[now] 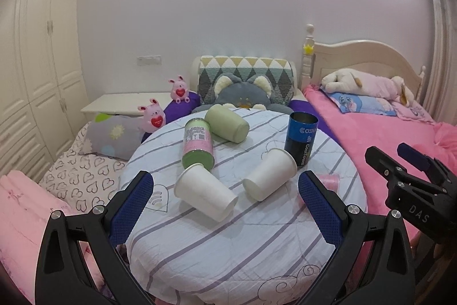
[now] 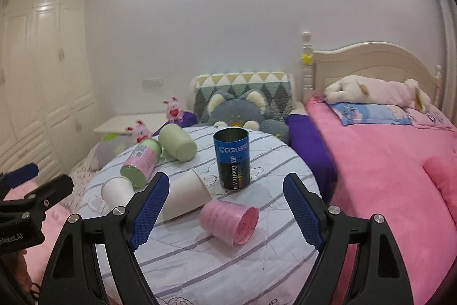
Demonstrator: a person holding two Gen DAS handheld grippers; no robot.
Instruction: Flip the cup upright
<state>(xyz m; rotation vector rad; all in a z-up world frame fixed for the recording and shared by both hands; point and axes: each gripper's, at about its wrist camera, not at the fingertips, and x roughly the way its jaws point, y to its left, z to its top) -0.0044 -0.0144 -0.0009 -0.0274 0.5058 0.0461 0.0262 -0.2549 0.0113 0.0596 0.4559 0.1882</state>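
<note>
On a round table with a striped cloth (image 1: 228, 253) several cups lie on their sides: two white paper cups (image 1: 204, 195) (image 1: 270, 173), a green cup (image 1: 227, 123), a pink-and-green can (image 1: 198, 143) and a pink cup (image 2: 230, 222). A blue "CoolTowel" can (image 1: 301, 140) stands upright. My left gripper (image 1: 225, 205) is open and empty, just short of the white cups. My right gripper (image 2: 225, 207) is open and empty, above and around the pink cup. The right gripper also shows in the left wrist view (image 1: 400, 165).
A pink bed (image 2: 385, 176) with plush toys lies to the right. A cat cushion (image 1: 242, 96) and patterned pillow sit behind the table. Pink plush pigs (image 1: 154, 117), a white side table (image 1: 125, 102) and wardrobes (image 1: 37, 62) are at the left.
</note>
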